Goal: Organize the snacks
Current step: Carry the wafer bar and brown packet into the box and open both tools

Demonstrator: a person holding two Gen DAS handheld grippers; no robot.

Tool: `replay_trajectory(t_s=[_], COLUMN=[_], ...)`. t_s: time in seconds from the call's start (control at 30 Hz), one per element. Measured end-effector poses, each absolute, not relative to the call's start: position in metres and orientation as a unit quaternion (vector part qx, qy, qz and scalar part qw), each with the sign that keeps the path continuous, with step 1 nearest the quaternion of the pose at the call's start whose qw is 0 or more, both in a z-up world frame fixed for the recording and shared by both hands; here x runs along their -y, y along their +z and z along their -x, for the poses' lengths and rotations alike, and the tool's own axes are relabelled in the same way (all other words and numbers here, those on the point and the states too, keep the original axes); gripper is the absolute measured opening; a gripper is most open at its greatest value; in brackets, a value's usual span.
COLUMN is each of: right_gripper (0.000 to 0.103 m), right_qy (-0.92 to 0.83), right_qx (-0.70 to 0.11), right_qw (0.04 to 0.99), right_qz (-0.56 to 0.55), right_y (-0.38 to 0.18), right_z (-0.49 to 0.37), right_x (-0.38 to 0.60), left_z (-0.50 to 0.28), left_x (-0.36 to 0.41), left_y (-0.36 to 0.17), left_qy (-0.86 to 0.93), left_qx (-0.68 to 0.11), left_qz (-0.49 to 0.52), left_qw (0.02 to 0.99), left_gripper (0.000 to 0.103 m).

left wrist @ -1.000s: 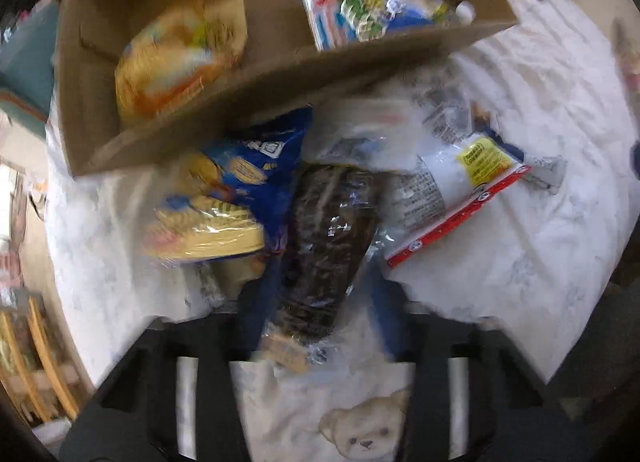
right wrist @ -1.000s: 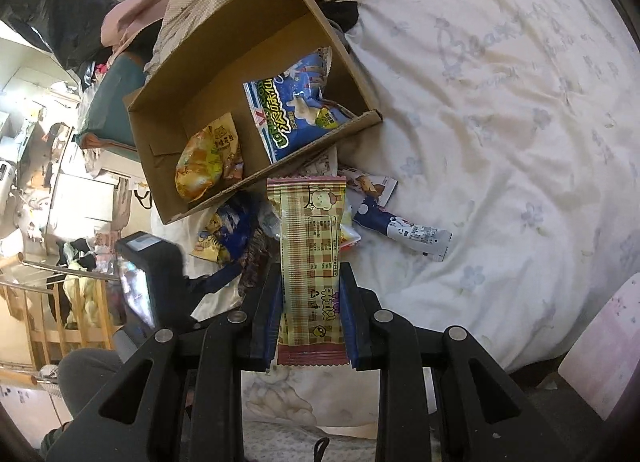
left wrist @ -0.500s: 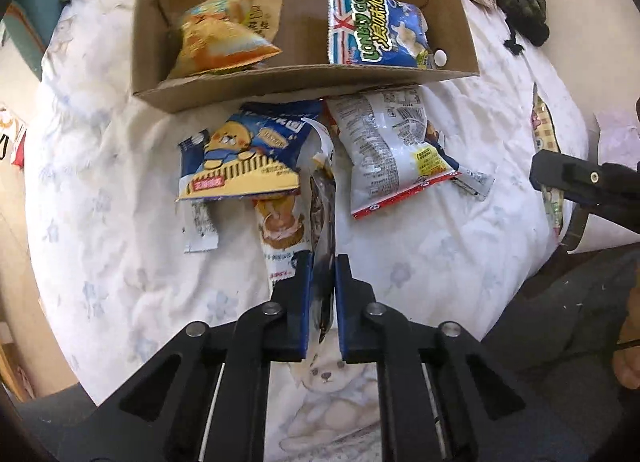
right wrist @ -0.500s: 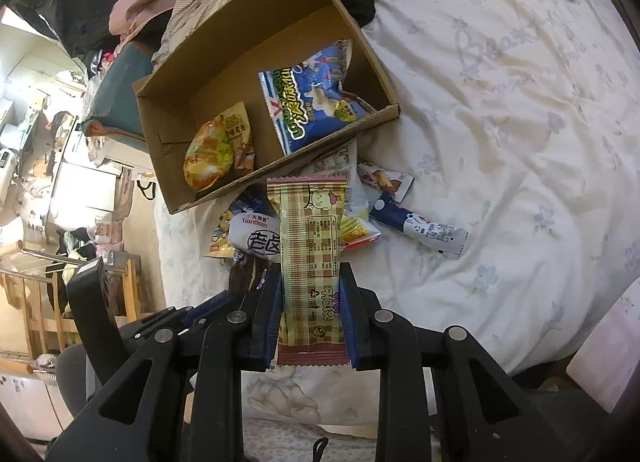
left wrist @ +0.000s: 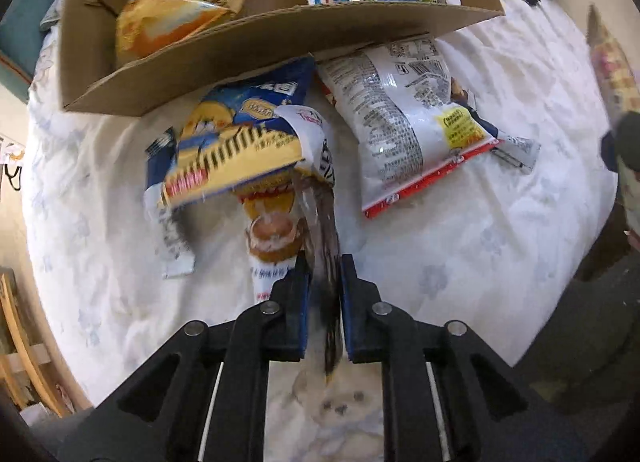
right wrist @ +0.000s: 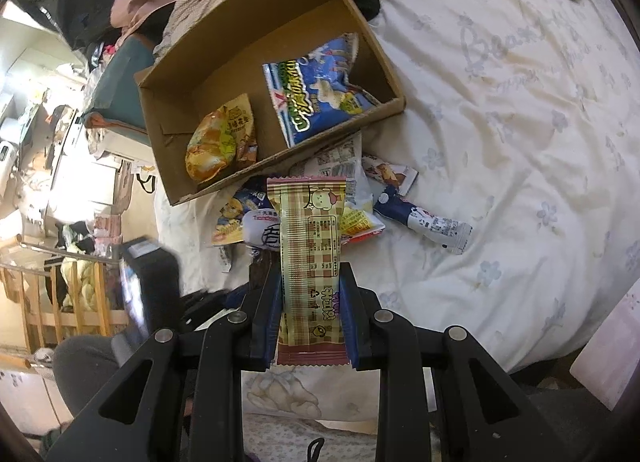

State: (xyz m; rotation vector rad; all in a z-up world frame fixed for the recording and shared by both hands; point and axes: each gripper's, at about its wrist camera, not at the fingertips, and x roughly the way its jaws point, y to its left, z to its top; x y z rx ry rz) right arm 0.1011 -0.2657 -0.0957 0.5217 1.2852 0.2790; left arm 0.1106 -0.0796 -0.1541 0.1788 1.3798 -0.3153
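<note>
On the white bed (right wrist: 500, 110), the cardboard box (right wrist: 224, 46) at upper left held a blue bag (right wrist: 316, 90) and an orange bag (right wrist: 218, 140), while the right gripper (right wrist: 308, 302) clamped a plaid wafer pack (right wrist: 310, 238) and the left gripper (left wrist: 323, 294) pinched a dark clear-wrapped snack (left wrist: 320, 230) at lower centre.

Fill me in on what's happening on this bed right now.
A person with a gripper in each hand is sorting snacks into a cardboard box. The left gripper is shut on a dark clear-wrapped snack, the right gripper on a plaid yellow packet. The box holds an orange bag and a blue bag. Several packets lie loose on the white bedsheet in front of it.
</note>
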Motion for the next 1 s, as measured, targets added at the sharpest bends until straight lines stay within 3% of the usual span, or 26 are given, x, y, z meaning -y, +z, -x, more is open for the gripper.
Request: replay_trajectory(t_s=[0.27, 0.5, 1.0], right_gripper=[0.028, 0.028, 0.028], right_qy=[0.123, 0.128, 0.163], right_qx=[-0.593, -0.590, -0.520], right_qw=[0.760, 0.763, 0.806], right_qz=[-0.237, -0.231, -0.233], right_y=[-0.097, -0.094, -0.056], right_z=[-0.102, -0.101, -0.093], right_x=[0.266, 0.261, 0.256], left_z=[-0.099, -0.076, -0.063], left_x=[0.087, 0.054, 0.010], left_y=[-0.147, -0.107, 0.015], left_qy=[-0.173, -0.144, -0.087], left_qx=[-0.630, -0.608, -0.431], left_qz=[-0.081, -0.034, 0.017], left_qw=[0.753, 0.780, 0.898], left_gripper=[0.008, 0.008, 0.009])
